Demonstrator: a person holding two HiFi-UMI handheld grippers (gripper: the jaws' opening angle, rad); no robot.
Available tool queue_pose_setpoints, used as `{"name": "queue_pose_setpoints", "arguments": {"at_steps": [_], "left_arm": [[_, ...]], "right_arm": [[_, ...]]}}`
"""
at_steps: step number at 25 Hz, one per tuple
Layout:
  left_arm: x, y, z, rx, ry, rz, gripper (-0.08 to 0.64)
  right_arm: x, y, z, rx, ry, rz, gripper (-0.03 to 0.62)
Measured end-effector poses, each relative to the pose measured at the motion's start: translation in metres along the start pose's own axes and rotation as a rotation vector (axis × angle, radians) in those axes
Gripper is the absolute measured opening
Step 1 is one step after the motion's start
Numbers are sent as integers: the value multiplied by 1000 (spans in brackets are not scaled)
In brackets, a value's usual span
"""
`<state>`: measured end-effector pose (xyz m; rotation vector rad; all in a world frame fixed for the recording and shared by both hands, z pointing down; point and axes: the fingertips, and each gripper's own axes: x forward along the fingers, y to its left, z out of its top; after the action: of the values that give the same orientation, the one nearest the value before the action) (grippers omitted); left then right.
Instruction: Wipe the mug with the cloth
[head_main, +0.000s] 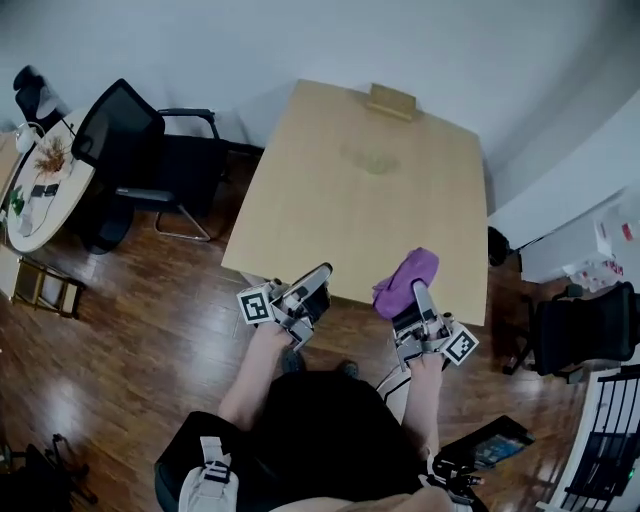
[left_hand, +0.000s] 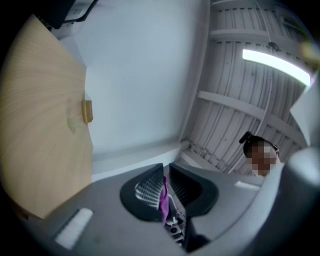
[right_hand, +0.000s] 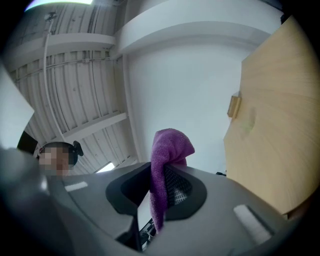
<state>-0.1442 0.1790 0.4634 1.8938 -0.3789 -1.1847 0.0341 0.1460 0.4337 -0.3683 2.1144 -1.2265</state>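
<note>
While both tools are hovering at the near edge of the desk (head_main: 300, 200), above the person's lap, the wiping itself is not looking under way, so the step in hand seems to be getting cloth and mug together. The left gripper (head_main: 312, 288) is tilting upward with its jaws standing nearly together, pinching only a thin purple strip (left_hand: 163, 197); I cannot tell what that strip is. Just beside it, the right gripper (head_main: 420, 300) is clamping the purple cloth (right_hand: 167, 150), which is bunching up above the jaws and trailing down between them. That bunch is giving a soft pad to wipe with, so the right hand is best holding its clamp firm and leading with the bulge, not the jaw tips. Farther out, the desk is carrying only a faint greenish mark (head_main: 372, 158) toward its far edge and a small wooden block (head_main: 390, 100) right on that edge. No mug is showing in any view, so the person is needing to find it first, then free the left jaws to steady it.
</note>
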Motion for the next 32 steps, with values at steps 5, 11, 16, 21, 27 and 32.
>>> {"name": "queue_pose_setpoints", "arguments": {"at_steps": [5, 11, 16, 21, 27, 32], "left_arm": [[20, -13, -23, 31, -28, -9, 32], [53, -17, -63, 40, 0, -6, 17], [58, -18, -82, 67, 37, 26, 8], [67, -32, -81, 77, 23, -26, 8], [71, -46, -75, 77, -17, -130, 6], [70, -47, -74, 70, -36, -168, 8]], "right_arm": [[-22, 14, 9, -15, 17, 53, 60], [-44, 20, 25, -25, 16, 91, 61], [-65, 9, 22, 14, -7, 92, 60], [-67, 15, 23, 8, -13, 109, 61], [-66, 27, 27, -22, -8, 112, 60], [-64, 27, 25, -32, 7, 97, 61]]}}
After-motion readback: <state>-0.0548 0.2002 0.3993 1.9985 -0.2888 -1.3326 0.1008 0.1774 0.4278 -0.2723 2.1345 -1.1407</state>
